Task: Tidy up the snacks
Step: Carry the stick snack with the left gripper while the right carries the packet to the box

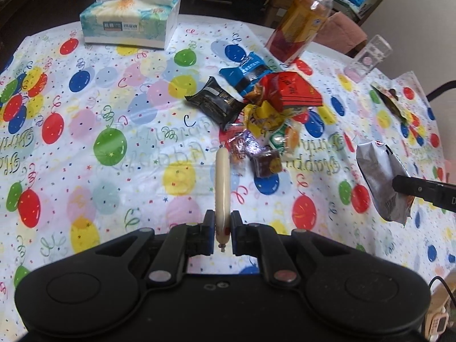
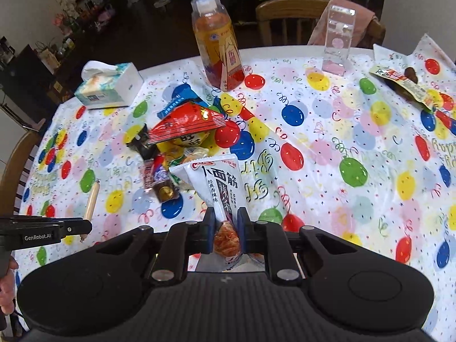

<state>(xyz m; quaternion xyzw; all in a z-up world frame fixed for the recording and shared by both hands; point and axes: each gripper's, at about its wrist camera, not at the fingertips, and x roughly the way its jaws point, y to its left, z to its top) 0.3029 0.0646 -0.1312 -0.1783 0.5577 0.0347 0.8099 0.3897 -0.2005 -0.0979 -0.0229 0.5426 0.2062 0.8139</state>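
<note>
Packet's [image 2: 219,188] printed face, right wrist only.

Round table [image 2: 313,148] under balloon-print birthday cloth, snack pile [image 1: 256,108] heaped near centre, tissue box [image 1: 129,22] at far left, orange drink bottle [image 2: 218,45] upright behind pile, clear plastic case [image 2: 339,40] standing further right, opened wrapper [image 2: 410,85] lying at right edge
</note>
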